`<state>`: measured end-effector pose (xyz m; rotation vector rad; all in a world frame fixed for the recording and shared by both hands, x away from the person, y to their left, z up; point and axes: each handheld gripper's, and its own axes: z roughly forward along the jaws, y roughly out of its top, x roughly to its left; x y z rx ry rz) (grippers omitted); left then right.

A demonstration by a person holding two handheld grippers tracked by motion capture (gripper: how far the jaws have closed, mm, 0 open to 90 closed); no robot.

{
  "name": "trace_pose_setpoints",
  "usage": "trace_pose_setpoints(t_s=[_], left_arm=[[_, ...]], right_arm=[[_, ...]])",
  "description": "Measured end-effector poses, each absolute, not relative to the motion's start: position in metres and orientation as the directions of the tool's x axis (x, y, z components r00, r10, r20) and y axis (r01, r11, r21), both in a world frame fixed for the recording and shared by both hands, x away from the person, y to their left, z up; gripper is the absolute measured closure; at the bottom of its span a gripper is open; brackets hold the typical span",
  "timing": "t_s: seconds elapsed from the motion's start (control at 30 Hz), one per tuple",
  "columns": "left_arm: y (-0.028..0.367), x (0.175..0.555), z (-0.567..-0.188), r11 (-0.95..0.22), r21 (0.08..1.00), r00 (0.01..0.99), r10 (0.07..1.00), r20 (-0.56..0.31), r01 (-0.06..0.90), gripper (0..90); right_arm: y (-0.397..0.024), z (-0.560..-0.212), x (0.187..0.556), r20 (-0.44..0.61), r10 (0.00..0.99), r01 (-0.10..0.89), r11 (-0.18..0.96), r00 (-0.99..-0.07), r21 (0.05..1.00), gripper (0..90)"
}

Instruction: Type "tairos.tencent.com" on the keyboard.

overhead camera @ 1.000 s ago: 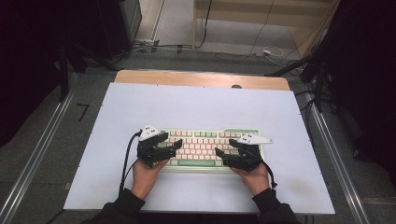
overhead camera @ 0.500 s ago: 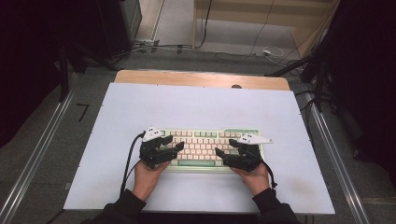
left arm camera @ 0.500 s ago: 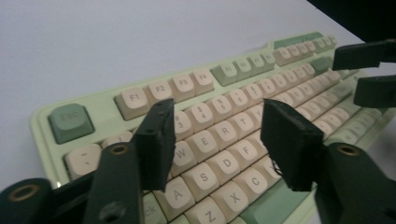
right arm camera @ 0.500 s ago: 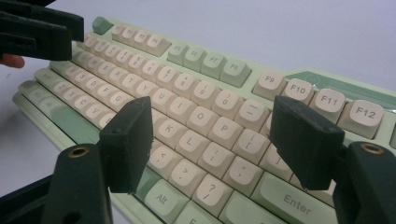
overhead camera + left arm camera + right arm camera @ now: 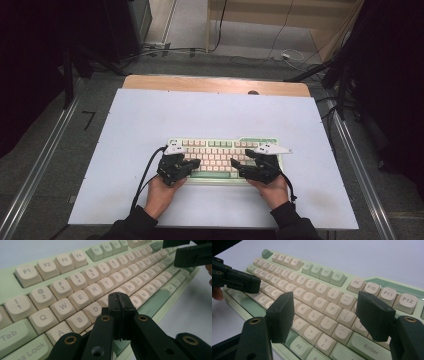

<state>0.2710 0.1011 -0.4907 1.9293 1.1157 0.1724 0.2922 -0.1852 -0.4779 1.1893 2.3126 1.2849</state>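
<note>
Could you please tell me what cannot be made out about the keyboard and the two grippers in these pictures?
- High view: key legends on the keyboard are too small to read.
- Left gripper view: the left gripper hides the keys under its closed tips, so contact is unclear.
- Right gripper view: the right gripper covers several keys.

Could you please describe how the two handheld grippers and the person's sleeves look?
Both the left gripper and the right gripper are black, with two blocky black jaws on arms joined by brass-coloured rivets. Each carries a pale grey three-cornered plate on top, marked with small dark dots. A black cable trails from each gripper. The person wears dark sleeves.
</note>
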Motion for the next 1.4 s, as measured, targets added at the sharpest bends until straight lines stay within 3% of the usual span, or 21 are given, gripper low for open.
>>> trace_pose_setpoints(t_s=[0.47, 0.6, 0.73, 0.8, 0.97, 1.1, 1.4], left_arm=[[0.101, 0.271, -0.491, -0.208, 0.736, 0.583, 0.756, -0.298, 0.645, 90.0], [0.11, 0.271, -0.483, -0.126, 0.774, 0.575, 0.745, -0.339, 0.62, 66.4], [0.12, 0.269, -0.477, -0.064, 0.816, 0.529, 0.789, -0.312, 0.575, 43.7], [0.124, 0.269, -0.476, -0.033, 0.83, 0.501, 0.81, -0.304, 0.557, 37.0], [0.134, 0.27, -0.476, 0.014, 0.85, 0.446, 0.847, -0.29, 0.526, 34.2], [0.139, 0.272, -0.478, 0.032, 0.849, 0.422, 0.858, -0.294, 0.527, 34.2], [0.137, 0.272, -0.479, 0.025, 0.849, 0.423, 0.859, -0.289, 0.529, 34.2]], right_arm=[[-0.184, -0.478, 0.292, 0.168, 0.75, 0.538, 0.282, -0.64, 0.794, 29.6], [-0.185, -0.477, 0.292, 0.171, 0.75, 0.538, 0.278, -0.639, 0.796, 29.6], [-0.185, -0.477, 0.292, 0.169, 0.749, 0.535, 0.278, -0.641, 0.797, 29.6], [-0.185, -0.477, 0.292, 0.17, 0.748, 0.535, 0.277, -0.641, 0.798, 29.5], [-0.183, -0.476, 0.293, 0.169, 0.748, 0.533, 0.277, -0.642, 0.799, 30.7], [-0.182, -0.476, 0.292, 0.168, 0.748, 0.526, 0.271, -0.642, 0.806, 39.2], [-0.176, -0.475, 0.294, 0.149, 0.736, 0.5, 0.283, -0.661, 0.818, 83.4]])
